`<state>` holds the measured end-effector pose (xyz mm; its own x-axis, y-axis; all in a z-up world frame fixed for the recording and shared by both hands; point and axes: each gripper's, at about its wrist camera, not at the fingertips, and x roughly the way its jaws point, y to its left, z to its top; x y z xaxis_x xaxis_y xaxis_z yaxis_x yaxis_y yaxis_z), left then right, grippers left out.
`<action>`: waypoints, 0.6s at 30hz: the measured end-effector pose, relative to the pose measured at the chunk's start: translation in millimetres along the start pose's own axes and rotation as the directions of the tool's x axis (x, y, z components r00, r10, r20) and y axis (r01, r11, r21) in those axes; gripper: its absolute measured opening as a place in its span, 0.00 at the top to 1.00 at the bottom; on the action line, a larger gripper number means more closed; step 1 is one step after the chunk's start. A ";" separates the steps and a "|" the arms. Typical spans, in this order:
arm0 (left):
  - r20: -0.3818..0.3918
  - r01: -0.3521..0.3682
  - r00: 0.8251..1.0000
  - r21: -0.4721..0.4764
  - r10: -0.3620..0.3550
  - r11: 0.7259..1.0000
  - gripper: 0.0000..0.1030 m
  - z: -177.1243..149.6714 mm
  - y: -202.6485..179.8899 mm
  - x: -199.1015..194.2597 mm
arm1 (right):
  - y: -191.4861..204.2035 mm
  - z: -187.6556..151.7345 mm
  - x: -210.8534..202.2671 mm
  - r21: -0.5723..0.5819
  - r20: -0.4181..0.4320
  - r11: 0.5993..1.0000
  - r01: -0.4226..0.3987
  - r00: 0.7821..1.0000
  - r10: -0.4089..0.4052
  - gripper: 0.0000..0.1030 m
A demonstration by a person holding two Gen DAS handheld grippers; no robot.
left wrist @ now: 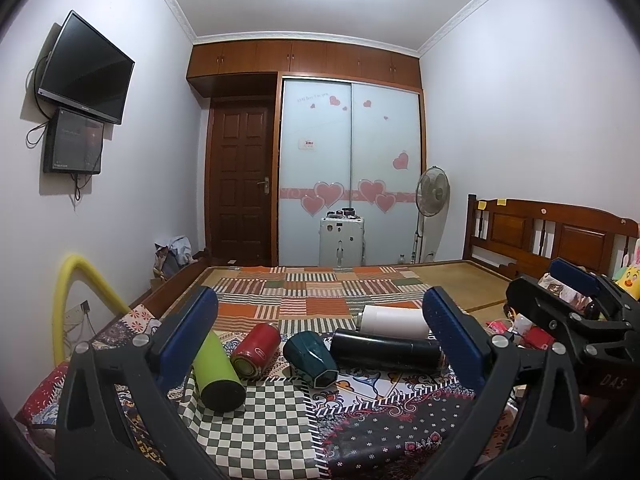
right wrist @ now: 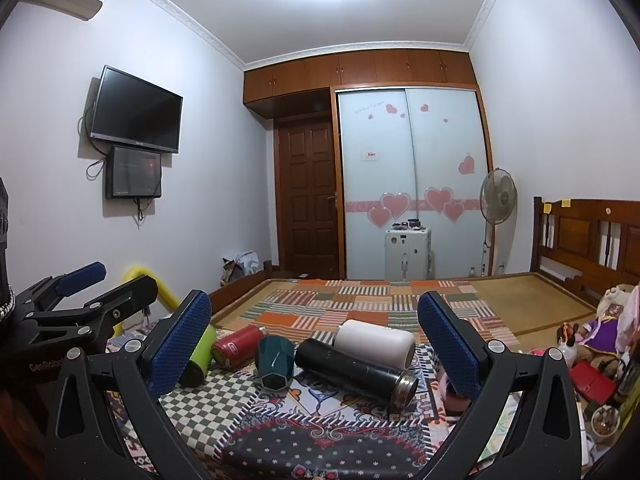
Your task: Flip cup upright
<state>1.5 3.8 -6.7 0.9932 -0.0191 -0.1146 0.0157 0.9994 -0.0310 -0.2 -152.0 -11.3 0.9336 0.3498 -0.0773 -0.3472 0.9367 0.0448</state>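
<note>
Several cups lie on their sides on the patterned bed cover: a lime green tumbler (left wrist: 216,372) (right wrist: 200,354), a red can-shaped cup (left wrist: 256,350) (right wrist: 236,345), a dark teal faceted cup (left wrist: 312,358) (right wrist: 274,362), a black flask (left wrist: 386,350) (right wrist: 352,368) and a white cup (left wrist: 394,321) (right wrist: 376,340). My left gripper (left wrist: 320,344) is open and empty, held above and short of the row. My right gripper (right wrist: 314,346) is open and empty, likewise short of the cups. The right gripper shows in the left wrist view (left wrist: 560,292), and the left gripper shows in the right wrist view (right wrist: 92,284).
The bed's wooden headboard (left wrist: 552,232) stands at the right, with soft toys and clutter (right wrist: 592,344) along that edge. A yellow foam tube (left wrist: 80,280) arches at the left wall. A fan (left wrist: 432,192) and a white case (left wrist: 342,240) stand beyond the bed.
</note>
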 end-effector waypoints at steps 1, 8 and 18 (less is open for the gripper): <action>0.000 0.001 1.000 0.000 -0.001 1.000 0.00 0.2 0.1 0.1 | -0.1 0.1 0.1 0.001 0.000 1.000 -0.001 1.000 0.001 0.00; 0.003 -0.005 1.000 -0.002 0.005 1.000 0.00 0.0 4.7 0.7 | 0.3 0.0 1.1 -0.001 -0.001 1.000 -0.001 1.000 0.001 0.00; 0.003 -0.011 1.000 -0.008 0.011 1.000 0.00 -2.1 7.6 -1.7 | 2.8 -0.6 1.2 -0.006 -0.002 1.000 0.000 1.000 0.000 0.00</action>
<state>-0.3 11.3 -8.8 0.9937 -0.0077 -0.1117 0.0034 0.9993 -0.0380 -0.1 -149.0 -11.8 0.9334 0.3499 -0.0795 -0.3478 0.9368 0.0392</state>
